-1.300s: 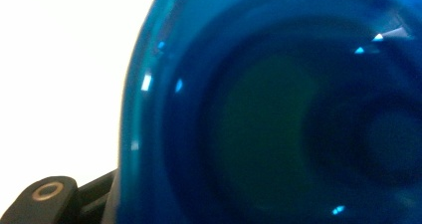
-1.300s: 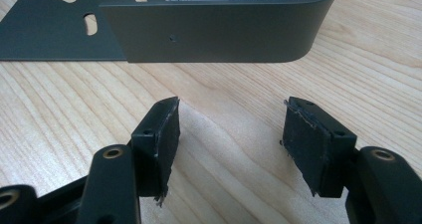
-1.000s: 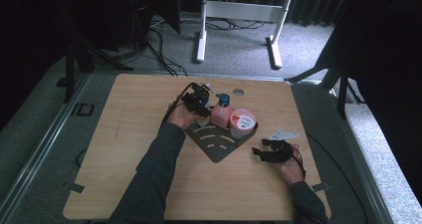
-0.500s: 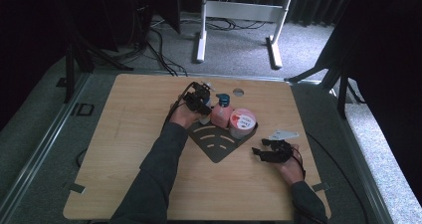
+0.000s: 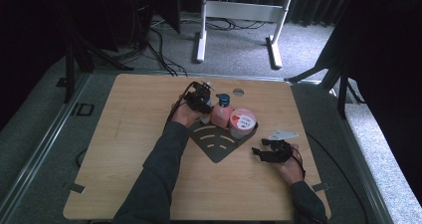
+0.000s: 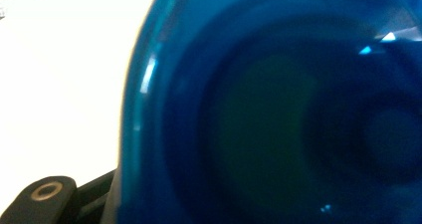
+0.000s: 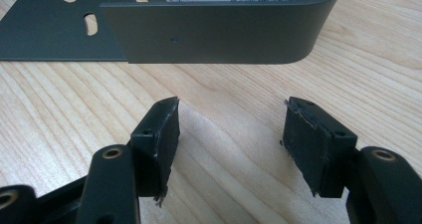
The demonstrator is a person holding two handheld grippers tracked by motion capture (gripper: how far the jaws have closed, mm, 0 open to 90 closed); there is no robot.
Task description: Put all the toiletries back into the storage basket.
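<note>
A pink bottle [image 5: 220, 115] with a blue cap [image 5: 223, 100] stands at the back of a dark grey slotted rack [image 5: 215, 145] in the middle of the table. My left gripper [image 5: 200, 98] is at the bottle's left, level with the cap. The blue cap [image 6: 278, 114] sits blurred and very close between its jaws, so it looks shut on the bottle. A pink tub [image 5: 242, 122] with a white lid stands in the rack's curved corner. My right gripper [image 7: 229, 134] rests open on the wood just in front of the rack's wall [image 7: 224, 32], with nothing between its pads.
The wooden table [image 5: 124, 149] has broad bare areas at left and front. A small round hole [image 5: 238, 91] lies behind the bottle. A white table frame [image 5: 239, 15] and cables [image 5: 159, 40] are on the floor beyond the far edge.
</note>
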